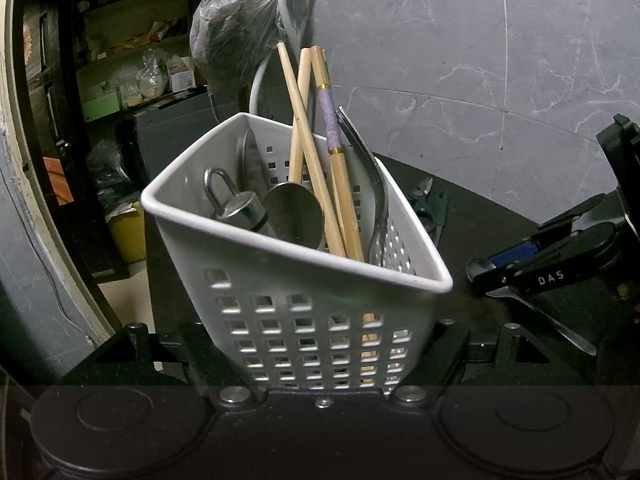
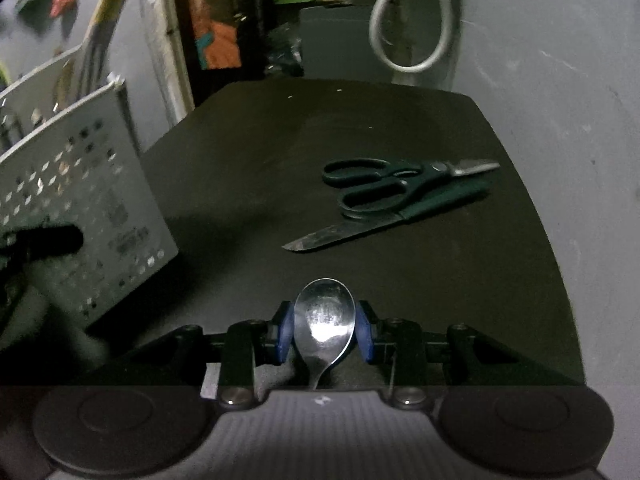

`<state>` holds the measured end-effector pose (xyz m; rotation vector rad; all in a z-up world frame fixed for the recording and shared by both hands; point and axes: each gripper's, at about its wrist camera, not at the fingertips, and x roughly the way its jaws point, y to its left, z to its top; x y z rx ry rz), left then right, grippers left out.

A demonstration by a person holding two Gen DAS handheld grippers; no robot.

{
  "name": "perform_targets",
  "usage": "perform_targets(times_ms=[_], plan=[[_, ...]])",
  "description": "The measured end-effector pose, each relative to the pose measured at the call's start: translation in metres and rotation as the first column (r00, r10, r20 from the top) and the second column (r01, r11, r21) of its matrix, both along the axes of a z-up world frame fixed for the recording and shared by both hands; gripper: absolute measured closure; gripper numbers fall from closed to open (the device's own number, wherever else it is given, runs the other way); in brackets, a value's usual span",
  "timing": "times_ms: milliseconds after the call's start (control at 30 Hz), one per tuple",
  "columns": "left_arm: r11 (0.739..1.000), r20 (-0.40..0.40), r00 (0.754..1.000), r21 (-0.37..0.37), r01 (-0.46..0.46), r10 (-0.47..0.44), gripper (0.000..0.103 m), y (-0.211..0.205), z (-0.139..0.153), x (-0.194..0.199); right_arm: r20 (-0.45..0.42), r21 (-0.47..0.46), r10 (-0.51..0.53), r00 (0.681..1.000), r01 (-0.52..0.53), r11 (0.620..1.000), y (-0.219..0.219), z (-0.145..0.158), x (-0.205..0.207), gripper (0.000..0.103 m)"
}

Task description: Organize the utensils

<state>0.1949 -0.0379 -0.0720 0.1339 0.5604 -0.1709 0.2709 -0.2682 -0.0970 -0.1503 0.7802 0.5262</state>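
Note:
A white perforated utensil basket (image 1: pixel 304 292) is clamped between the fingers of my left gripper (image 1: pixel 320 344), tilted. It holds wooden chopsticks (image 1: pixel 316 160), a fork (image 1: pixel 376 200), a spoon (image 1: pixel 294 212) and a metal tool with a loop (image 1: pixel 236 204). My right gripper (image 2: pixel 324 332) is shut on the bowl of a steel spoon (image 2: pixel 325 316) with its blue pads. It also shows in the left wrist view (image 1: pixel 532 268), right of the basket, with the spoon's handle (image 1: pixel 552 320) slanting down. The basket also shows in the right wrist view (image 2: pixel 80 196) at the left.
Black-handled scissors (image 2: pixel 384 184) and a knife (image 2: pixel 360 228) lie on the dark table (image 2: pixel 248 168) ahead of the right gripper. A grey marble wall (image 1: pixel 460 48) stands behind. A plastic bag (image 1: pixel 236 32), a hose (image 2: pixel 404 20) and cluttered shelves (image 1: pixel 128 60) are at the back left.

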Motion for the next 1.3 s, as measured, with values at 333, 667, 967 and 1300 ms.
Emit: perform_targets(times_ms=[333, 667, 967, 1300], plan=[[1.000, -0.001, 1.000, 0.004, -0.001, 0.001, 0.025, 0.000, 0.000, 0.000, -0.016, 0.015, -0.024, 1.000, 0.024, 1.000, 0.001, 0.000, 0.008, 0.061], [1.000, 0.000, 1.000, 0.005, -0.007, 0.007, 0.025, -0.001, 0.001, -0.001, 0.047, -0.033, 0.001, 0.999, 0.000, 0.999, 0.018, -0.005, -0.005, 0.061], [1.000, -0.001, 1.000, 0.004, -0.008, 0.008, 0.025, 0.000, 0.001, -0.001, 0.069, 0.004, -0.011, 0.998, 0.011, 1.000, 0.014, -0.002, -0.012, 0.065], [1.000, 0.000, 1.000, 0.005, -0.004, 0.004, 0.025, 0.000, 0.000, 0.000, 0.235, 0.160, -0.077, 0.969, 0.040, 0.986, -0.009, 0.030, -0.035, 0.065]])
